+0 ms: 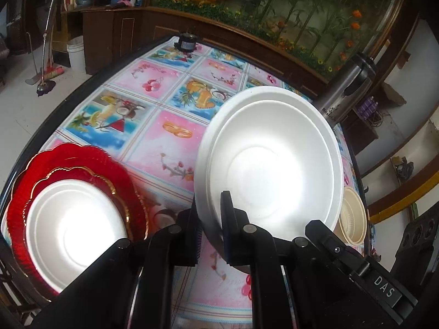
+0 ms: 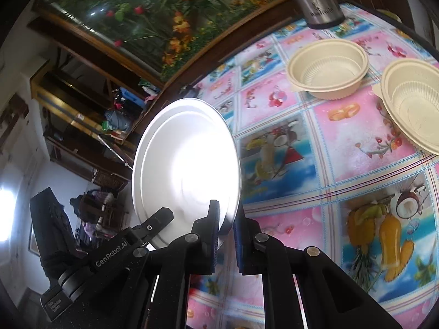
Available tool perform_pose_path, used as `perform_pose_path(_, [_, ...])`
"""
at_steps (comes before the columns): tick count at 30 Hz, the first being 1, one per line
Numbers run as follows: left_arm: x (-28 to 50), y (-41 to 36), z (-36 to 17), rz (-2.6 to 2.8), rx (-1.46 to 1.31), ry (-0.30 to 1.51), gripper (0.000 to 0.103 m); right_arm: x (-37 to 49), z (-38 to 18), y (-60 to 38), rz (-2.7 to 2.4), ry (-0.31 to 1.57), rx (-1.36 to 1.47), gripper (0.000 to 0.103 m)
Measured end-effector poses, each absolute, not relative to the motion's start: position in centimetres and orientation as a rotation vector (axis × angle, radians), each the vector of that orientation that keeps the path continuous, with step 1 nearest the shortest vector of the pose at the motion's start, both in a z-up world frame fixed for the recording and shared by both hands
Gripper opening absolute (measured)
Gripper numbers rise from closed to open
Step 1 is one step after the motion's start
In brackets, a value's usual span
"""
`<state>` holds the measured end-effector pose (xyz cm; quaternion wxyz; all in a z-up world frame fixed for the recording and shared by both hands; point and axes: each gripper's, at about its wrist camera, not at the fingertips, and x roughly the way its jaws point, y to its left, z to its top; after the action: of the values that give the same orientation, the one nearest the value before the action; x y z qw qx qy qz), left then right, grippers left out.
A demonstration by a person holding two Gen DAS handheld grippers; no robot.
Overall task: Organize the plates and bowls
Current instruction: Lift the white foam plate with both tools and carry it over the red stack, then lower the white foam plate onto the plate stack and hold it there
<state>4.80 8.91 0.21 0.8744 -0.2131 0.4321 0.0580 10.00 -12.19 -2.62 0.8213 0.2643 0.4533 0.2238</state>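
A white foam plate (image 1: 270, 161) is held off the table (image 1: 153, 126) by both grippers at once. The left gripper (image 1: 211, 227) is clenched on the plate's near rim, one finger over the inner face, the other behind; in the right wrist view the right gripper (image 2: 226, 224) is likewise clamped on a rim, w/ the plate (image 2: 186, 170) tilted steeply, almost on edge.

At the near-left corner of the table a stack is seen: a red scalloped plate (image 1: 90, 164) w/ a second white plate (image 1: 74, 224) lying in it. That stack is judged to be the likely drop spot, since like goes w/ like. Two beige plastic bowls (image 2: 328, 68) (image 2: 411, 101) stand apart at the far right, just beside each other, not yet nested. A steel flask (image 1: 348, 87) stands at the table's far edge, close behind the carried plate.

For the step to go well:
- The plate should be levelled before it is lowered; at this tilt an edge would catch first.
- Grip force should be kept modest, as foam rims dent easily.
- Both grips should be moved together so the plate isn't twisted.
- The flask should be given room during the swing.
- The plate should be centred over the stack, then one grip released before the other.
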Motion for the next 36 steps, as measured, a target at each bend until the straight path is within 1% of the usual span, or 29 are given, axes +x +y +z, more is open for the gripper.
perform_pose_path(8, [0.7,11.6,1.3,0.144,-0.458,0.827,0.01,7.4,-1.2,-9.5,0.545,0.927,0.491,0.01])
perform_pose_path(19, [-3.5,15.8,1.0,0.229,-0.491,0.782,0.011,5.1,-0.9,-4.4,0.666,0.945,0.404,0.01])
perform_pose_path(29, [-6.2,18.1,0.3,0.294,-0.521,0.774,0.011,3.5,-1.2,-0.3,0.755,0.986,0.353,0.01])
perform_pose_path(36, [-6.6,18.8,-1.0,0.326,-0.532,0.799,0.011,3.1,-2.3,1.1,0.78,1.023,0.334,0.01])
